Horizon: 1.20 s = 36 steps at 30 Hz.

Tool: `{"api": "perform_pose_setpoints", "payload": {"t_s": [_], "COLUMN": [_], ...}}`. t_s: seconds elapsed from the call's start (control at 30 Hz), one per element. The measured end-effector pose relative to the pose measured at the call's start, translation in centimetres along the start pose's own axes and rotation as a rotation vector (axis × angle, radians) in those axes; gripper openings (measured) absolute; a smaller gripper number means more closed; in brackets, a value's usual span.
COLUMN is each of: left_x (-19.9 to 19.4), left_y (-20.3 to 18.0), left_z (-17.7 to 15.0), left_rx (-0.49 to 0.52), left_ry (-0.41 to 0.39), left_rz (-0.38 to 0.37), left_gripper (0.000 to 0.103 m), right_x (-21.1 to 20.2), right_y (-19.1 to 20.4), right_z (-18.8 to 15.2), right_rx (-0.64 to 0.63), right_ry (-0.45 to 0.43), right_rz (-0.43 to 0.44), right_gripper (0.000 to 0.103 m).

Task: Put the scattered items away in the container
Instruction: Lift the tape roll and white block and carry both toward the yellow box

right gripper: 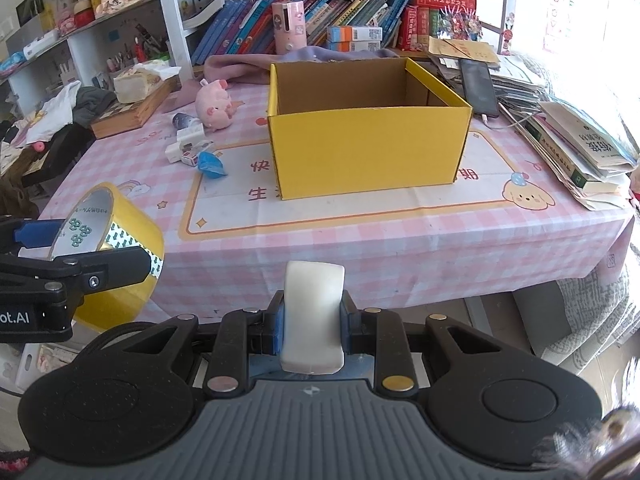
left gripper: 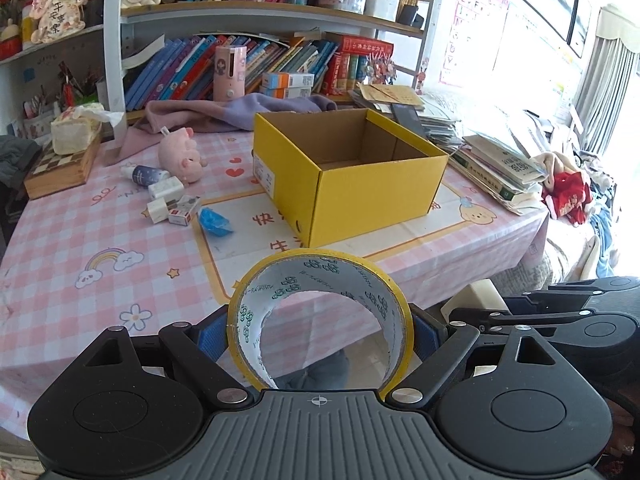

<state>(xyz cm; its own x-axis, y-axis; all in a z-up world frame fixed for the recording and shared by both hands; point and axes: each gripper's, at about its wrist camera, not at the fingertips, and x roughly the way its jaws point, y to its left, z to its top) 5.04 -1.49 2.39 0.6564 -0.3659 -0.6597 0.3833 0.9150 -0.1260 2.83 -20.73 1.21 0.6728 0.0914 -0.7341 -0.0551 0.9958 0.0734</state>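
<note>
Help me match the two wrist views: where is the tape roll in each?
Left wrist: the tape roll sits bottom centre, clamped in the left gripper.
Right wrist: the tape roll is at the left edge, below the table's near edge.
Shared landmark: the yellow box on the table.

You see a yellow box (right gripper: 368,152), brown inside, on a pink-and-white checked cloth (right gripper: 360,248) with a cream panel and red characters. Your tape (left gripper: 320,320) is yellow-edged, its white core printed green. Your block (right gripper: 313,316) is off-white. Pink plush (left gripper: 182,156), blue wrapper (left gripper: 214,221).
</note>
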Motion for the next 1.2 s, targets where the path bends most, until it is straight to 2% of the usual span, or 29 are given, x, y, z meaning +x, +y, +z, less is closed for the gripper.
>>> {"api": "perform_pose_setpoints", "payload": {"t_s": [0.27,0.73,1.2], "left_x": [0.5,4.0,7.2], "left_y": [-0.1,-3.3,-2.8], "left_z": [0.5,2.5,4.8], "left_rx": [-0.005,0.052,0.056], "left_ry": [-0.005,0.006,0.021], "left_rz": [-0.025,-0.14,-0.123], "left_gripper": [0.089,0.089,0.089], "right_x": [-0.1,0.0,3.5], "right_y": [-0.1,-4.7,-6.5], "right_z": [0.4,0.9,3.7], "right_rx": [-0.011,0.069,0.082], "right_ry": [-0.005,-0.002,0.017], "right_rz": [-0.018,-0.127,-0.104], "right_gripper": [0.024,0.024,0.024]}}
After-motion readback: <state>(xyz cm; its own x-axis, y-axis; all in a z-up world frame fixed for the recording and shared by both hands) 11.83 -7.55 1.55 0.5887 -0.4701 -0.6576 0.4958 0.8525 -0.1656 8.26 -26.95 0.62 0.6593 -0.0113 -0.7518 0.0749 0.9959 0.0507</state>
